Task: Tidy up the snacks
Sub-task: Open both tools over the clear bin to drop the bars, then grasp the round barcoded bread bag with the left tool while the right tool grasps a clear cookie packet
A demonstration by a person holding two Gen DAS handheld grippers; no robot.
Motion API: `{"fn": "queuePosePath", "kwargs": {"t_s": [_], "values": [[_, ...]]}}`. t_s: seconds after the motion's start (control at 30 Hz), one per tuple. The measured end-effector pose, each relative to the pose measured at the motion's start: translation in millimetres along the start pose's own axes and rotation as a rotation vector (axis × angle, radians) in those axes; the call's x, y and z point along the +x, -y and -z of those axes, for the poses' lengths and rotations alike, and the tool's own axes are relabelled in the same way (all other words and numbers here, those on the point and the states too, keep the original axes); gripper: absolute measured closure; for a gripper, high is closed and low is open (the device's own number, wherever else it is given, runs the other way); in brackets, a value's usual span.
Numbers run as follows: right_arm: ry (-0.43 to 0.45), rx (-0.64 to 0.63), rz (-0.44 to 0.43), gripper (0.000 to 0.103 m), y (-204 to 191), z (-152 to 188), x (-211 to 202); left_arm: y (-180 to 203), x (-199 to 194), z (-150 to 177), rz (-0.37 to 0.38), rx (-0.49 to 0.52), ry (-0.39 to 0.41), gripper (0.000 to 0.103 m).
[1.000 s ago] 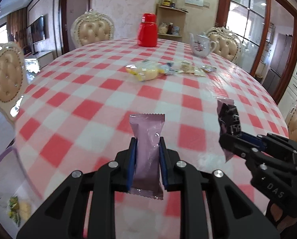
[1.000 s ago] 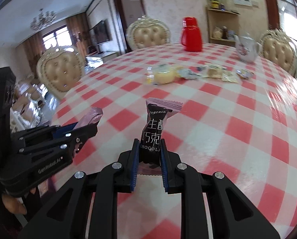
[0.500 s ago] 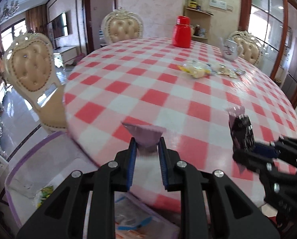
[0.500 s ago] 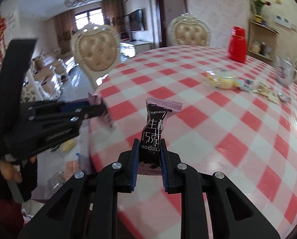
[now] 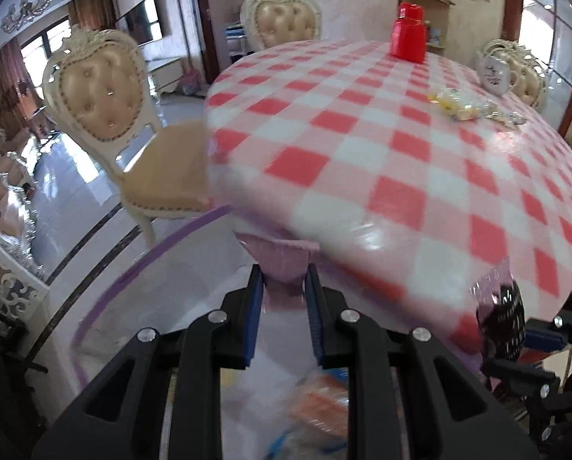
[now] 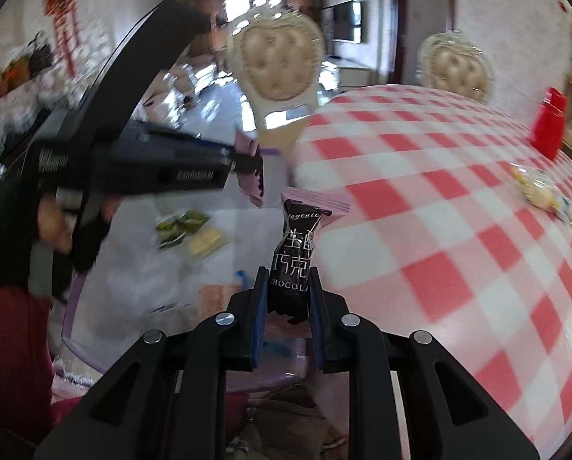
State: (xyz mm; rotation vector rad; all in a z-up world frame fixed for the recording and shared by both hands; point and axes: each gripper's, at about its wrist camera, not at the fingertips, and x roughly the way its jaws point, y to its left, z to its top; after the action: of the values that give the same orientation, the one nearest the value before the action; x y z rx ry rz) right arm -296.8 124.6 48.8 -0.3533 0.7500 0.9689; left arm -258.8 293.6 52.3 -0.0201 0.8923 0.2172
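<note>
My left gripper (image 5: 284, 299) is shut on a mauve snack packet (image 5: 280, 258) and holds it off the table's near edge, over a clear bin with a purple rim (image 5: 140, 264). My right gripper (image 6: 286, 295) is shut on a dark chocolate packet (image 6: 295, 253), also past the table edge above the bin (image 6: 69, 310). The left gripper with its mauve packet (image 6: 249, 182) shows at the left of the right wrist view; the chocolate packet (image 5: 502, 318) shows at the right of the left wrist view.
Several snacks (image 6: 188, 232) lie in the bin. More wrapped snacks (image 5: 460, 105) lie far right on the red-checked round table (image 5: 382, 153), with a red jug (image 5: 408, 34) and a teapot (image 5: 495, 71). A padded chair (image 5: 106, 103) stands left of the table.
Both grippers have swung left off the table with their packets and now hang over the bin beside the table edge. Both stay shut.
</note>
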Motion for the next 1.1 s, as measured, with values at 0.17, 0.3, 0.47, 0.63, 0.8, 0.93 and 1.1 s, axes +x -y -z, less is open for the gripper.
{"fn": "queuePosePath", "kwargs": {"t_s": [0.17,0.3,0.47,0.63,0.8,0.93,1.1], "values": [[0.013,-0.057,-0.095,0.082,-25,-9,13,-25,-1,5,-0.037,-0.020,-0.025,0.067],[0.157,-0.011,-0.129,0.045,-16,-15,-10,-44,-13,0,-0.155,-0.128,0.043,0.012],[0.233,0.122,-0.017,0.044,44,-7,-47,-46,-29,-7,-0.129,-0.210,0.121,0.007],[0.240,0.341,0.126,0.042,131,29,-82,-9,-37,-18,-0.029,-0.207,0.205,0.002],[0.234,0.539,0.242,0.037,203,74,-111,59,-34,-40,0.145,-0.150,0.211,0.002],[0.246,0.657,0.313,0.033,245,107,-130,133,-15,-69,0.228,-0.009,0.153,0.002],[0.248,0.751,0.355,0.028,288,137,-137,210,38,-117,0.303,0.095,0.087,0.002]]}}
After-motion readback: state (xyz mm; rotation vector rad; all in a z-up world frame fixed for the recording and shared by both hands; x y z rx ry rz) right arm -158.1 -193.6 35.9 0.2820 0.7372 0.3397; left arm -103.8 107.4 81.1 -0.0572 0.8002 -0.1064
